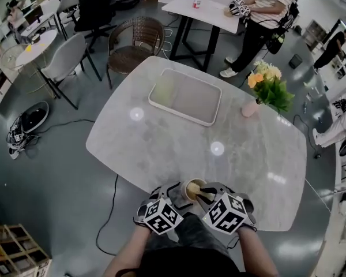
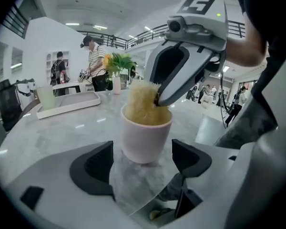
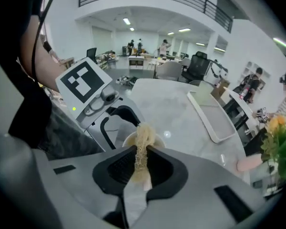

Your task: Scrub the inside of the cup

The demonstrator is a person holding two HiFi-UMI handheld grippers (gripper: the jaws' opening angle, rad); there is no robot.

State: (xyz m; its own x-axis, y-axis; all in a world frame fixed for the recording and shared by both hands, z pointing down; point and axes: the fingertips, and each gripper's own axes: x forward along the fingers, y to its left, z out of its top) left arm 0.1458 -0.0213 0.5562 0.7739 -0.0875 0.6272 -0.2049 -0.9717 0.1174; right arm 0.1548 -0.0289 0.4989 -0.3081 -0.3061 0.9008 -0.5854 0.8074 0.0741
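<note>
A pale pink cup stands upright on the marble table, close to its near edge. My left gripper is open: its dark pads sit on either side of the cup's base with a gap on both sides. A yellowish fibrous scrubber fills the cup's mouth and sticks out above the rim. My right gripper is shut on the scrubber and points down into the cup from the right. In the head view the cup sits between the left gripper and the right gripper.
A white tray lies at the table's far middle. A pink vase of yellow flowers stands at the far right. The table's near edge runs just under the cup. Chairs, other tables and people stand beyond the far side.
</note>
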